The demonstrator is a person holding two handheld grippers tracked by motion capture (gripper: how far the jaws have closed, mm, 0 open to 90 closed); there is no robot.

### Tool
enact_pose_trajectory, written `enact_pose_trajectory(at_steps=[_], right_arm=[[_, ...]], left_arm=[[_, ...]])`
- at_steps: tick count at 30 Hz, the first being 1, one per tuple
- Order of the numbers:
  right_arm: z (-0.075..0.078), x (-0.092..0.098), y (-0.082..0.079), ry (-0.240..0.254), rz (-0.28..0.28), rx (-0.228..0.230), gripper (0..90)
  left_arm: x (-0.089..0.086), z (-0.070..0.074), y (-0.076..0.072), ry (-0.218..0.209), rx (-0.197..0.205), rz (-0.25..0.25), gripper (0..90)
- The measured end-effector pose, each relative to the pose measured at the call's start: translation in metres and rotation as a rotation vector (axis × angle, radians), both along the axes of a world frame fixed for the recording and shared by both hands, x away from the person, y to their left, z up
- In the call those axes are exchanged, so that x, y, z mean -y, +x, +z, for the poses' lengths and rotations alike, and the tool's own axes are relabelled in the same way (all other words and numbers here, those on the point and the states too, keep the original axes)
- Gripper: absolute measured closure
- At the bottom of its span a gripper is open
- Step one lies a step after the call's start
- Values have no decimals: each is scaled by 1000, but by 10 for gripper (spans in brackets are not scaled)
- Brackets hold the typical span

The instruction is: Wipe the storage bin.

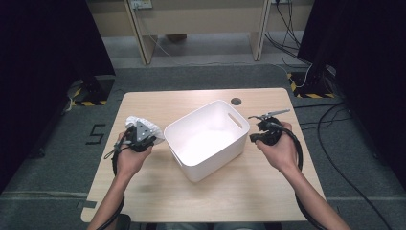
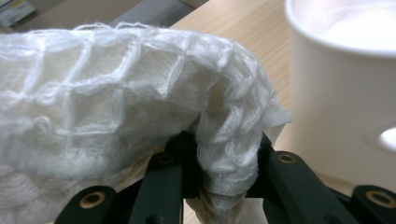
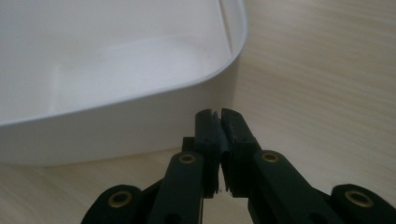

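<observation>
A white waffle-weave cloth (image 2: 121, 98) is bunched up in my left gripper (image 2: 224, 182), whose jaws are shut on a fold of it. In the high view the cloth (image 1: 153, 127) shows just past my left gripper (image 1: 140, 135), left of a white plastic bin (image 1: 207, 158). The bin's wall (image 2: 336, 102) stands close on the right in the left gripper view. My right gripper (image 3: 218, 116) is shut with nothing between its pads, just outside the bin's rim (image 3: 187, 84). In the high view that gripper (image 1: 254, 137) sits at the bin's right side.
The bin stands turned at an angle in the middle of a light wooden table (image 1: 258, 187). A round cable hole (image 1: 236, 101) lies near the far edge. Cables (image 1: 330, 139) trail on the floor at the right. Desk legs (image 1: 143, 43) stand beyond the table.
</observation>
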State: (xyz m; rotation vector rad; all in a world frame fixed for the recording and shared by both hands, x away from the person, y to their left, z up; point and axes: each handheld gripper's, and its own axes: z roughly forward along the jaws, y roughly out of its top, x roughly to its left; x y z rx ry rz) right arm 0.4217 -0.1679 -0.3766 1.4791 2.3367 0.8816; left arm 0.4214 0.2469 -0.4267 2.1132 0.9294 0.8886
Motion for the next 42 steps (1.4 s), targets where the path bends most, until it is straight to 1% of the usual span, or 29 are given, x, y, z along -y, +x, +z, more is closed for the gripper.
enact_pose_trajectory(at_steps=[1, 3, 4, 5, 6, 7, 8, 9, 11, 13, 15, 16, 18, 21, 23, 25, 27, 31, 33, 35, 36, 37, 38, 39, 40, 42], right_arm=[[-3, -4, -2, -7, 13, -9, 860], [-6, -12, -3, -12, 37, -19, 859], [-6, -15, -2, -14, 46, -14, 858], [-6, -19, -1, -11, 53, -10, 861], [-5, -22, 1, -21, 55, -13, 859], [-4, -25, 3, -25, 55, -7, 856], [-4, -28, 5, -17, 55, 0, 854], [-4, -31, 7, -18, 48, 5, 851], [-2, -37, 14, -30, 29, 21, 850], [-2, -43, 24, -27, 7, 24, 853], [-2, -49, 36, -27, -8, 28, 853], [-2, -53, 42, -25, -13, 24, 853], [-2, -59, 52, -27, -20, 24, 854], [-3, -69, 59, -35, -16, 26, 857], [-5, -73, 58, -43, -2, 27, 856], [-7, -76, 55, -53, 3, 29, 856], [-7, -75, 51, -67, 4, 41, 854], [-4, -64, 46, -51, -8, 44, 836], [-3, -59, 43, -50, -20, 54, 824], [0, -52, 40, -33, -39, 69, 797], [2, -48, 38, -12, -54, 84, 775], [4, -44, 34, 18, -69, 108, 771], [6, -42, 29, 26, -88, 145, 768], [8, -40, 25, 32, -104, 178, 758], [10, -41, 23, 30, -103, 193, 741], [15, -41, 19, 63, -99, 212, 724]], left_arm=[[2, 0, 1, 12, -3, -11, 739], [6, 0, 1, 14, -7, -30, 740], [8, 0, 1, 27, -6, -42, 740], [11, 0, 0, 26, -3, -54, 740], [12, 0, -2, 23, -5, -67, 740], [14, 0, -4, 30, -2, -70, 740], [14, 0, -5, 41, 1, -71, 740], [14, 0, -7, 25, -3, -69, 740], [15, -1, -11, 24, 7, -64, 739], [16, -2, -15, 10, 5, -60, 739], [18, -2, -20, 6, 7, -62, 738], [19, -2, -22, -1, 5, -67, 738], [23, -2, -26, -1, 1, -74, 738], [27, -3, -29, -3, 4, -84, 738], [35, -2, -31, 18, 5, -95, 737], [40, -2, -33, 30, 6, -108, 737], [46, -3, -36, 27, 4, -125, 736], [59, -4, -39, 27, 4, -156, 736], [65, -5, -40, 25, 1, -168, 735], [70, -7, -41, 29, 6, -171, 734], [71, -8, -42, 24, 8, -175, 733], [72, -9, -43, 15, 13, -181, 732], [72, -10, -44, 8, 21, -184, 731], [73, -12, -45, -1, 21, -184, 731], [74, -13, -46, 1, 21, -185, 731], [74, -15, -47, -4, 24, -183, 731]])
